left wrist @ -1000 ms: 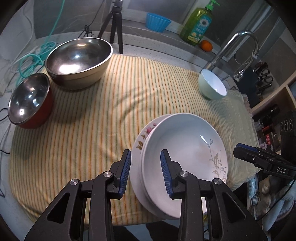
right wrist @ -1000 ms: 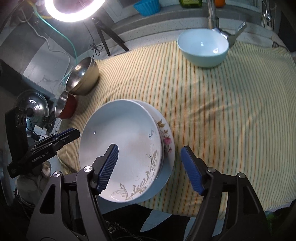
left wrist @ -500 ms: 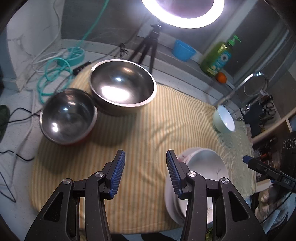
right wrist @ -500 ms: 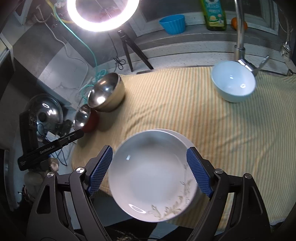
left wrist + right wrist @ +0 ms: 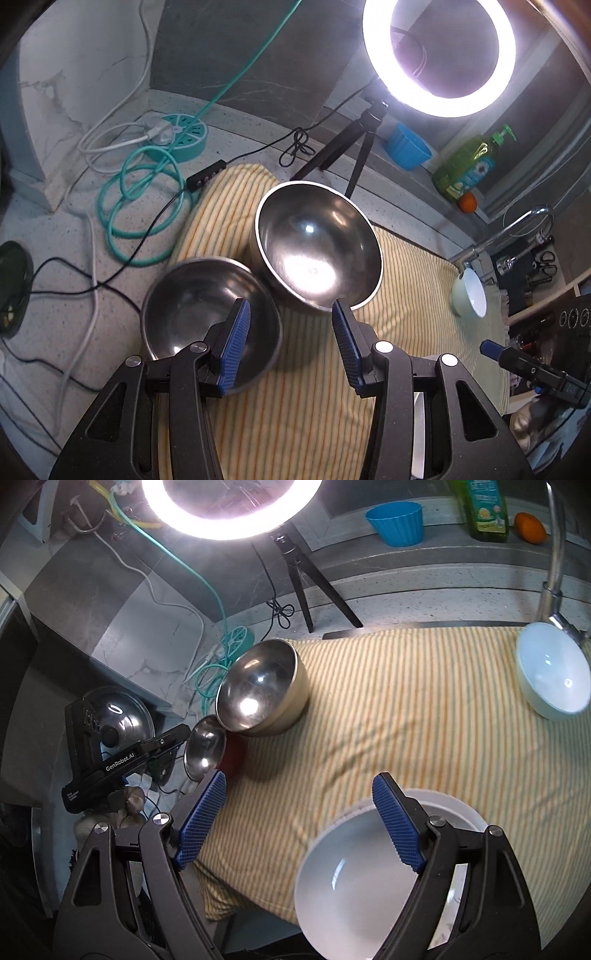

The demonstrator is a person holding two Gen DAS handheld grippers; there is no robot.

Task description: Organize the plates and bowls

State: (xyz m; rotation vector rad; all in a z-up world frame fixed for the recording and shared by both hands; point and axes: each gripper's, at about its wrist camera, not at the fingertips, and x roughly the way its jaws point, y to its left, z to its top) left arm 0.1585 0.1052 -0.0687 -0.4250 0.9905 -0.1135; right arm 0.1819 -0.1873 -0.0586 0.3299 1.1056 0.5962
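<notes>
My left claw [image 5: 288, 343] hangs with its jaws apart, gripping nothing. The small steel bowl [image 5: 207, 314] sits just ahead under its left finger, touching the large steel bowl [image 5: 317, 247] further ahead. My right claw [image 5: 301, 821] is also spread wide and empty; the stacked white plates [image 5: 354, 878] lie below its right finger on the striped cloth [image 5: 406, 716], and the pale blue bowl [image 5: 552, 672] stands far ahead to the right.
</notes>
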